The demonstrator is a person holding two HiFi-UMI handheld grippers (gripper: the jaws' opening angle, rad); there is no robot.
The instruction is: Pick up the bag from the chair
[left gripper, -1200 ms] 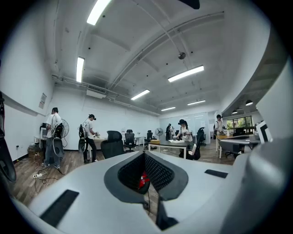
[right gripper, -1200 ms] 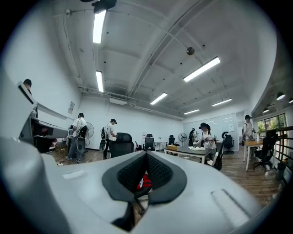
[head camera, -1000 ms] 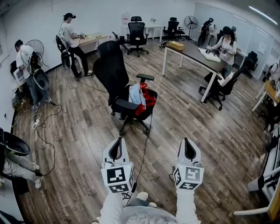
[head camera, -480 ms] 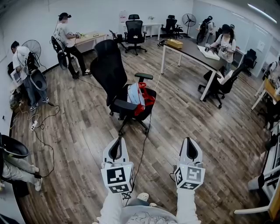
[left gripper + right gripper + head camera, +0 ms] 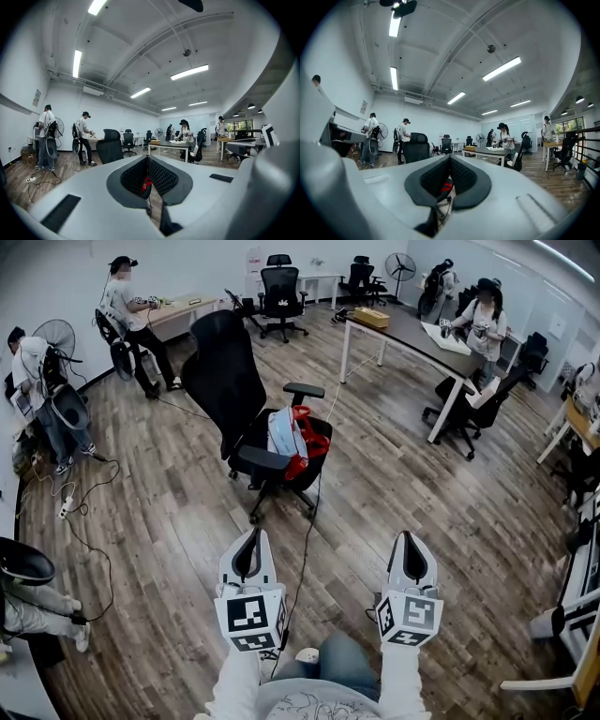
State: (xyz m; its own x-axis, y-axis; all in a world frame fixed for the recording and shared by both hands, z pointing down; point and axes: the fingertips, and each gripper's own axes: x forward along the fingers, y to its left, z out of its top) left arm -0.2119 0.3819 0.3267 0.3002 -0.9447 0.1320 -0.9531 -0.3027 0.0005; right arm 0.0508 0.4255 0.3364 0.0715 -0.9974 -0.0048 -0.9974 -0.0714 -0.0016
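Low at 7 o'clock, the white left gripper (image 5: 251, 538) has its jaws pinched together on nothing. A thin black floor cable (image 5: 307, 540) could trip the approach. At 12 o'clock, well apart, the black wheeled office chair (image 5: 223, 381) may roll if nudged. The red-and-pale-blue soft bag (image 5: 298, 439) on its seat could snag an armrest. The white right gripper (image 5: 410, 540) at 5 o'clock is likewise closed and empty. Bare wood floor lies ahead, and the dark desk (image 5: 412, 338) stands off at 1 o'clock.

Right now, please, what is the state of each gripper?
Left gripper: shut, holding nothing.
Right gripper: shut, holding nothing.
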